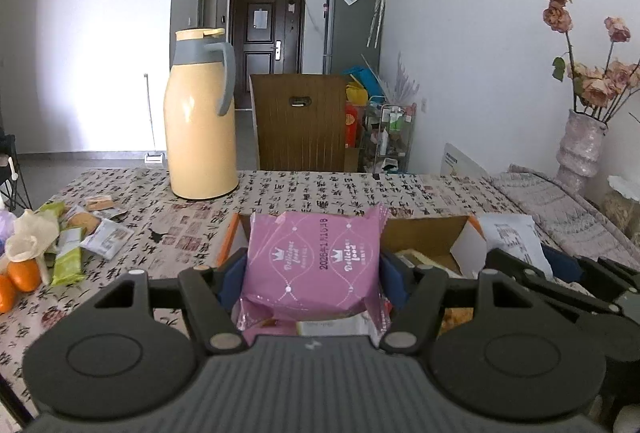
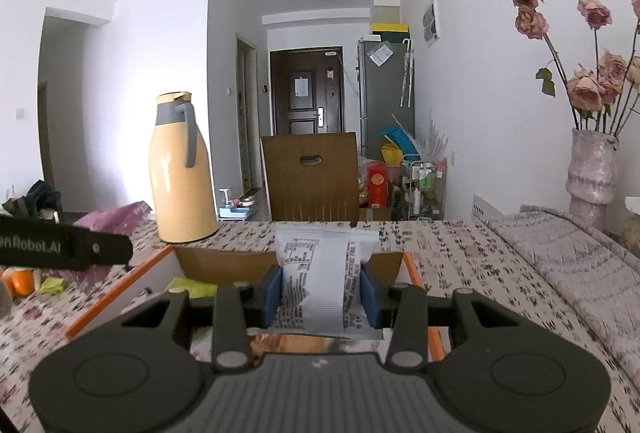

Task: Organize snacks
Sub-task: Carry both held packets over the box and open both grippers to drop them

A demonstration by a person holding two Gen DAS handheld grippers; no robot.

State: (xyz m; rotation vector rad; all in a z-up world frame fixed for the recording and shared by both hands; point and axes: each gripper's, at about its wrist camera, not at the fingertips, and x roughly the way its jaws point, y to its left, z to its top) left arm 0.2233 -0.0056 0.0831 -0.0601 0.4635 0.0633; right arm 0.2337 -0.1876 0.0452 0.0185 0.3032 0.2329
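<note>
Snacks come first — a pink packet (image 1: 314, 265), soft and puffy, sits mid-frame squeezed in the left gripper (image 1: 312, 277). A white packet (image 2: 326, 279), crinkly with small print, is pinched in the right gripper (image 2: 322, 289). Both hang over the open cardboard box (image 2: 224, 265) on the patterned counter (image 1: 280, 193). Best plan — lower each gently, let go low inside. More snacks (image 1: 76, 245) lie lower left, by the smooth yellow jug (image 1: 202, 121).

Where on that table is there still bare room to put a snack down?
Bare cloth lies between the flask and the box, and along the far table edge toward the vase. The left end is crowded with loose snacks and oranges; the box already holds packets.
</note>
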